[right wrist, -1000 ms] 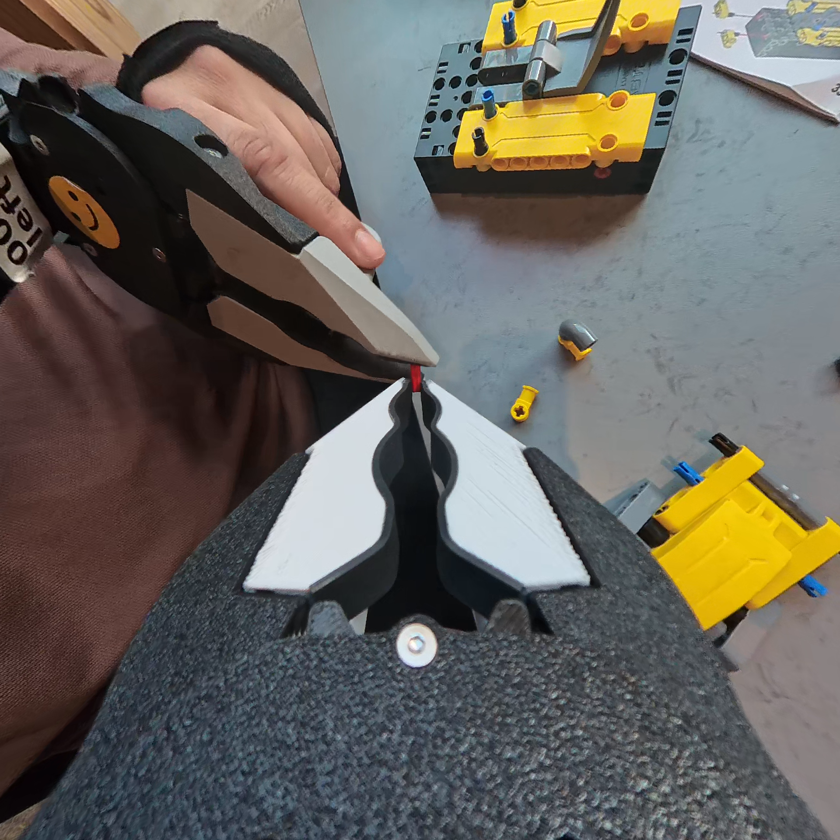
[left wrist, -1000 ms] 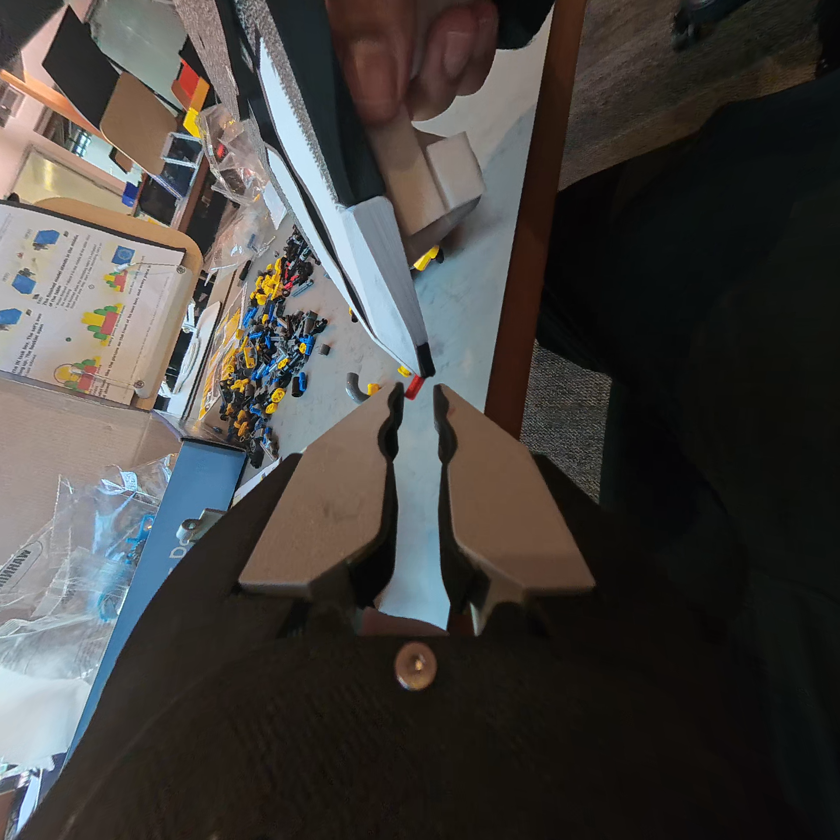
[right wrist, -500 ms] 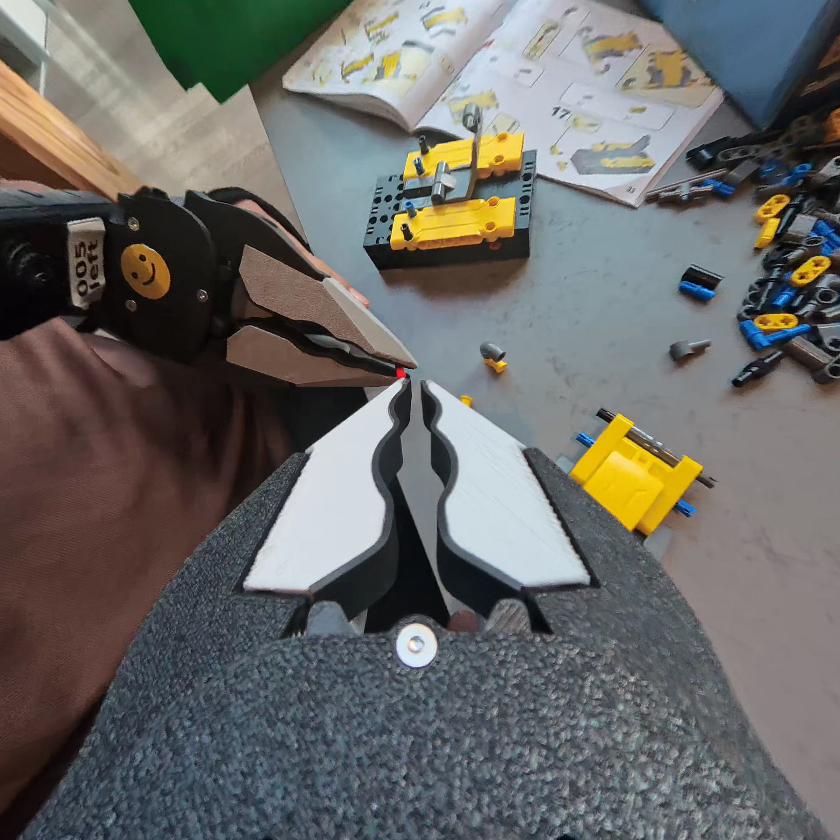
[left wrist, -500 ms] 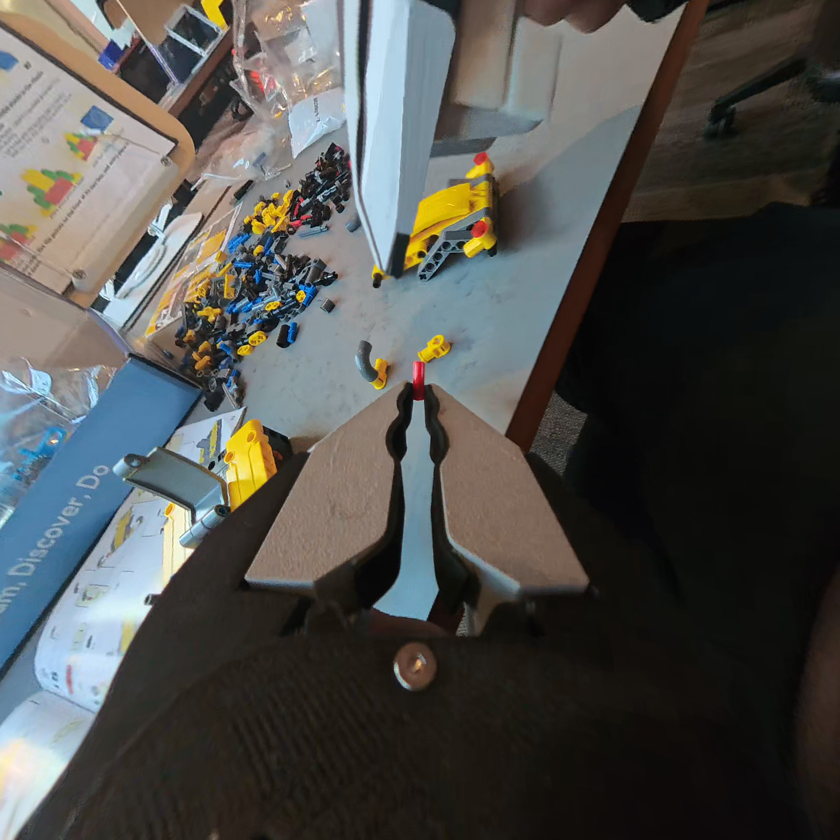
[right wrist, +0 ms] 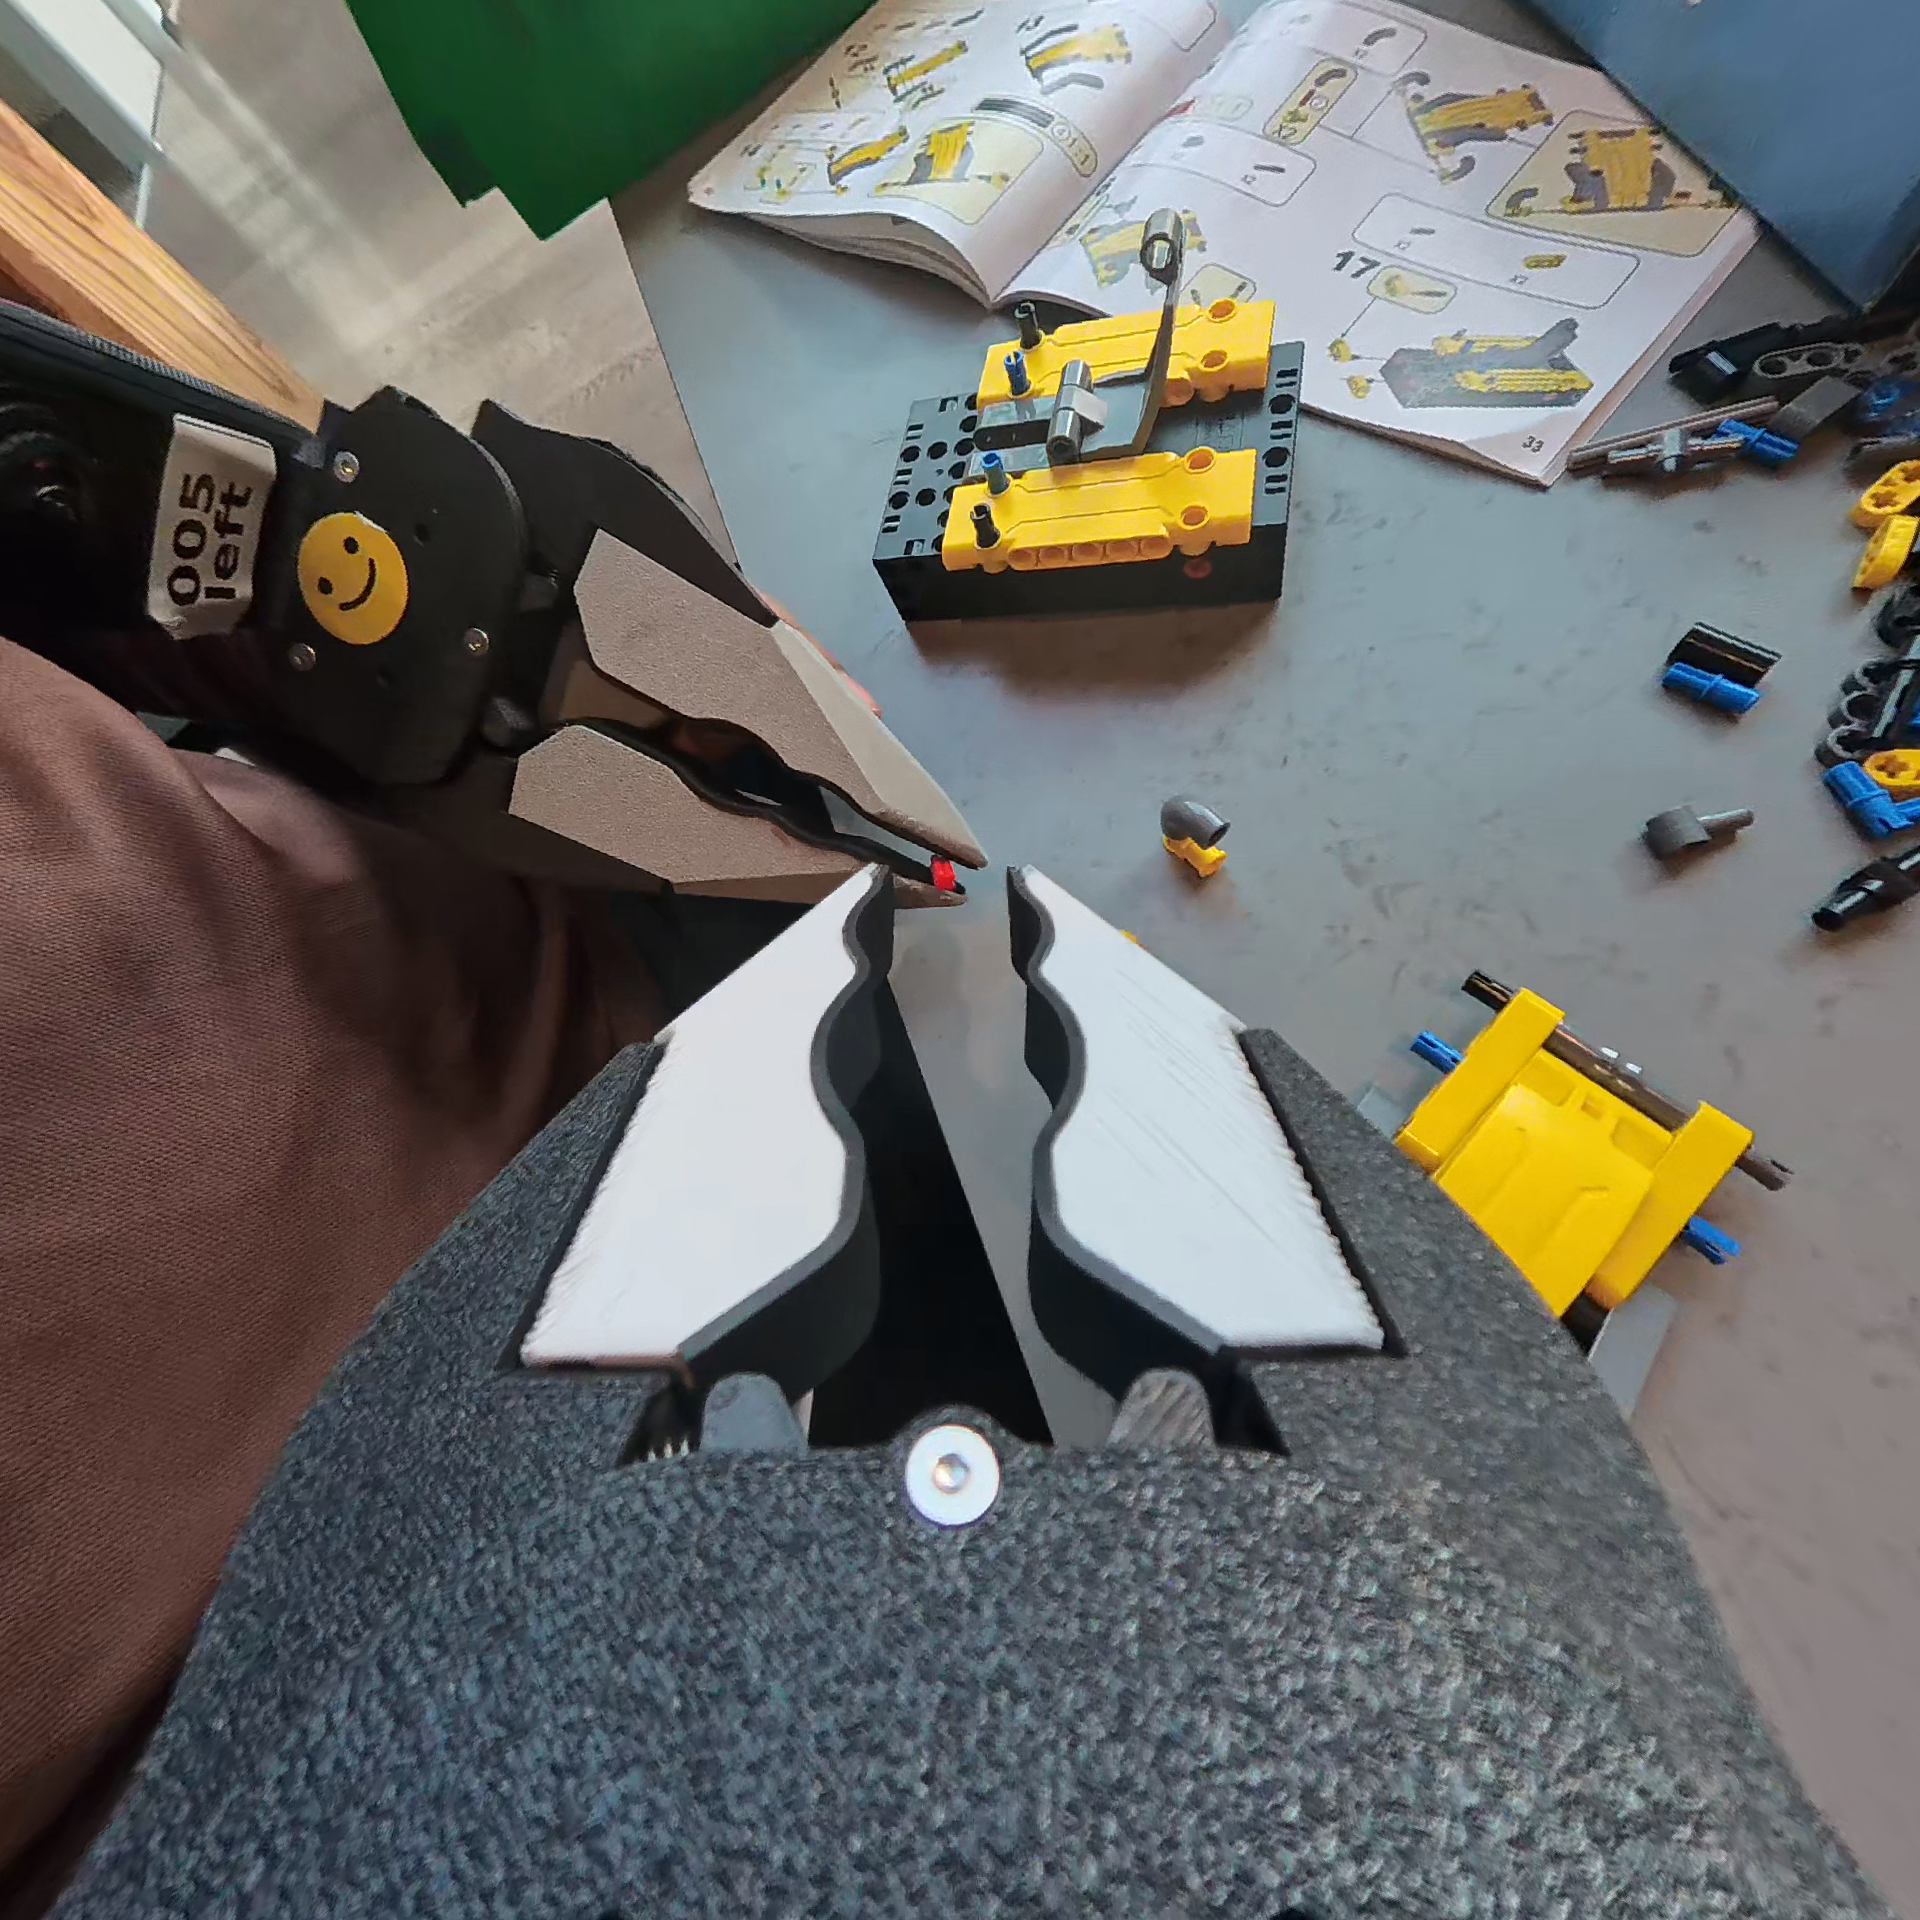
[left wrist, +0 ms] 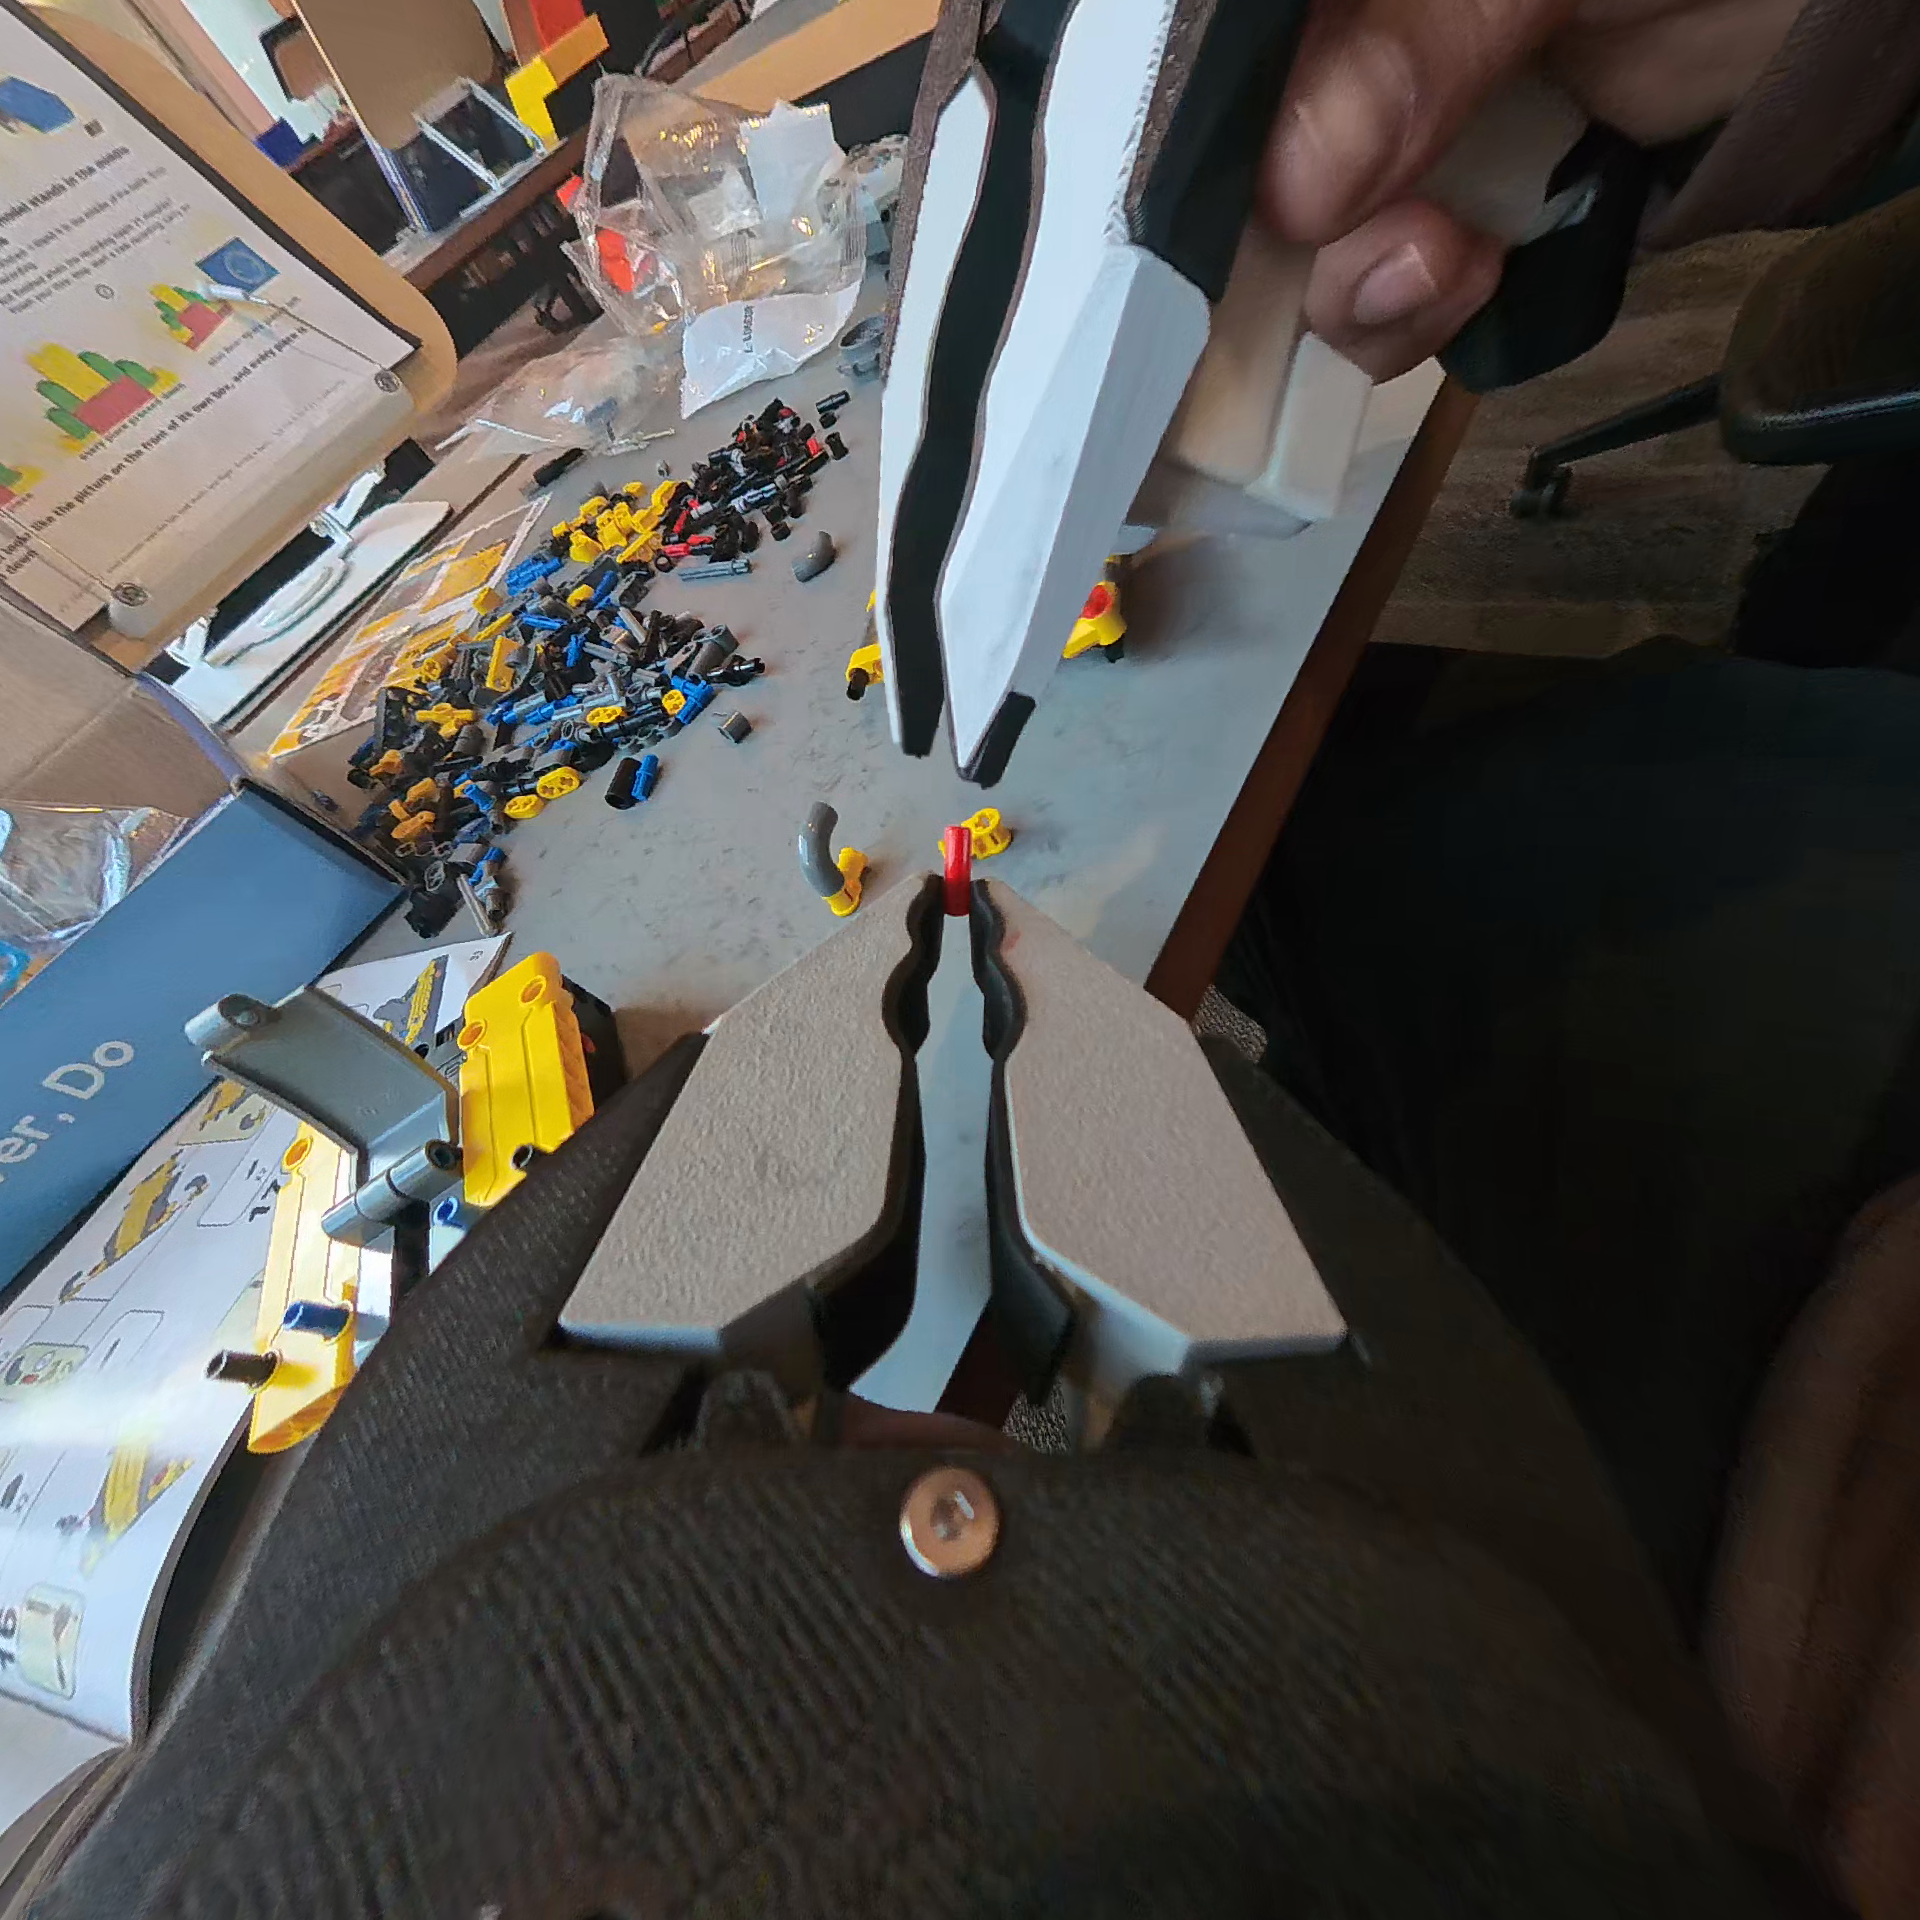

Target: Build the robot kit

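Observation:
My left gripper (left wrist: 957, 896) is shut on a small red pin (left wrist: 955, 869), pinched at the very tips and held above the grey table near its front edge. The red pin also shows in the right wrist view (right wrist: 943, 872), between the grey fingers of the left gripper (right wrist: 940, 871). My right gripper (right wrist: 948, 883) is open and empty, its white fingers just beside the left gripper's tips. In the left wrist view the right gripper (left wrist: 951, 756) hangs above the pin, jaws apart.
A black and yellow brick assembly (right wrist: 1101, 488) stands in front of an open instruction booklet (right wrist: 1247, 177). A yellow sub-assembly (right wrist: 1579, 1164) lies at the right. A grey elbow piece (right wrist: 1195, 826), a yellow connector (left wrist: 985, 831) and a pile of loose parts (left wrist: 582, 665) lie on the table (right wrist: 1403, 727). The grippers are tip to tip, or close to it. My right gripper's tips are some 4 centimetres from the grey elbow piece (right wrist: 1195, 826).
A second ago the right gripper pinched the red pin; the left gripper shut on it, and the right gripper has now opened and drawn back a little.

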Action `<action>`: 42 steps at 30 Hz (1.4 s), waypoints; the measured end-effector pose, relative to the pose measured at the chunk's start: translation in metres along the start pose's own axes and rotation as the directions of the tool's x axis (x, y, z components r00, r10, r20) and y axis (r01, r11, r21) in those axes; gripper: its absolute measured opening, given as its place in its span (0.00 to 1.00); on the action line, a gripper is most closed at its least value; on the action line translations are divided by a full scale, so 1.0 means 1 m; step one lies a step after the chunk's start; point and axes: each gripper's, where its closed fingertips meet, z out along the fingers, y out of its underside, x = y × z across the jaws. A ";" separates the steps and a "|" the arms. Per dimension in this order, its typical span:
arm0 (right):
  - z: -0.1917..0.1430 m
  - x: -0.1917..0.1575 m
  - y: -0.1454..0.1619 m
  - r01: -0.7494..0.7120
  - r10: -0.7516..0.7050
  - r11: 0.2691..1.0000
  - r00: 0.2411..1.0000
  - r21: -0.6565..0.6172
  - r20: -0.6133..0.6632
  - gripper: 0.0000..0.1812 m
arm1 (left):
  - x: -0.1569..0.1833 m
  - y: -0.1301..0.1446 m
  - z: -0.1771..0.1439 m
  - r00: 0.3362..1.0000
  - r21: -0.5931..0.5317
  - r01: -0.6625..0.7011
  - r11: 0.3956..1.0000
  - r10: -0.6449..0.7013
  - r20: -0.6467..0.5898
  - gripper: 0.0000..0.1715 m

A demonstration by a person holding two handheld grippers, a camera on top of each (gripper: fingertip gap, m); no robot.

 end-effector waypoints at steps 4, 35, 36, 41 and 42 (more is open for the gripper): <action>0.000 0.000 0.000 0.008 -0.008 1.000 1.000 0.007 -0.002 0.12 | -0.001 0.002 -0.001 0.999 0.012 0.036 0.999 -0.036 0.003 0.01; 0.001 -0.009 -0.008 0.010 -0.013 0.998 0.999 0.060 0.052 0.04 | -0.006 -0.001 -0.006 0.995 0.045 0.094 0.995 -0.095 0.023 0.01; 0.001 -0.011 -0.009 0.005 -0.010 0.998 0.998 0.066 0.067 0.04 | -0.007 -0.002 -0.007 0.995 0.051 0.096 0.994 -0.098 0.028 0.01; 0.005 -0.012 -0.012 0.015 -0.019 0.996 0.999 0.083 0.046 0.05 | -0.013 -0.010 -0.011 0.992 0.090 0.108 0.990 -0.113 0.053 0.01; 0.005 -0.013 -0.013 0.017 -0.021 0.996 0.999 0.089 0.045 0.05 | -0.013 -0.010 -0.011 0.992 0.092 0.104 0.990 -0.110 0.056 0.01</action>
